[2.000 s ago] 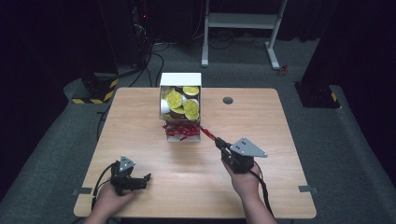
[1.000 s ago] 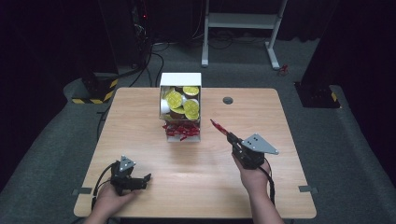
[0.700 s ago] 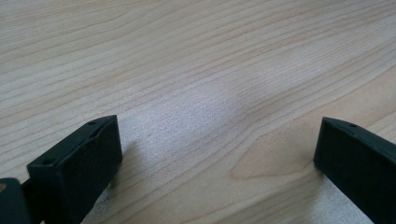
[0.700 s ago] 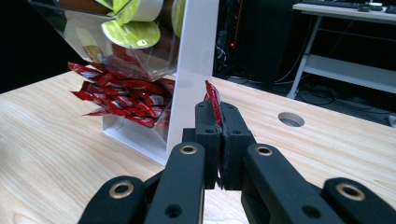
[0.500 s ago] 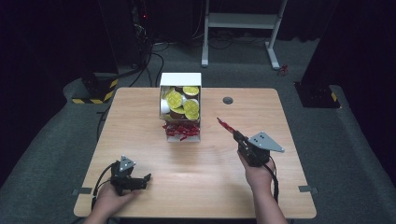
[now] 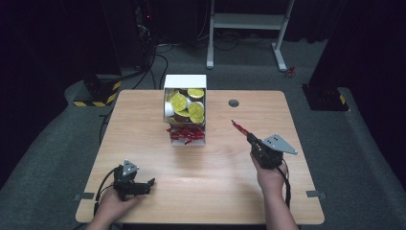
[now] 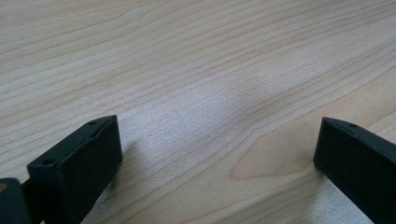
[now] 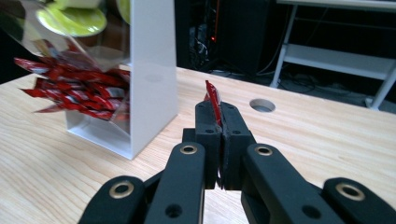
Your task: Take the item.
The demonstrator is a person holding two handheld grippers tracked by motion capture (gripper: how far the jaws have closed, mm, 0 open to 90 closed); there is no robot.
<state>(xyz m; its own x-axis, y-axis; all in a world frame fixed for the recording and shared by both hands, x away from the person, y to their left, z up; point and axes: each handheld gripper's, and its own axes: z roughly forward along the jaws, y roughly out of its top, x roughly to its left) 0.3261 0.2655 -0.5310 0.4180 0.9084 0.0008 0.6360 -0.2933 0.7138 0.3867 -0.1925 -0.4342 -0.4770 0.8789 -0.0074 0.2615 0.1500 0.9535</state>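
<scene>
Since two seconds ago, you are carrying your right tongs (image 6: 246,136) away from the white box (image 6: 186,86) and out toward the right side of the counter (image 6: 143,143), with the red packet (image 6: 239,127) travelling along in them. Your left tongs (image 6: 143,184) are keeping to the same near-left spot.

Right tongs: you are clamping them fully closed on the red packet. In the right gripper view the packet (image 8: 213,100) is standing on edge between the two pads, its top end sticking up above them. From the high view, it is pointing up and left, toward the box, and is hanging above bare wood, well apart from the box front.

Left tongs: you are holding them wide open with nothing between; in the left gripper view the two black fingers (image 7: 79,163) are sitting low over plain wood grain.

White box: it is standing at the far middle of the counter. Yellow-lidded cups (image 6: 179,102) are filling its upper part, and a heap of red packets (image 6: 184,133) is lying in the clear lower tray. In the right gripper view, that heap (image 8: 74,88) is showing to the left of the tongs.

Small round hole (image 6: 233,103) in the counter: it is lying right of the box.
</scene>
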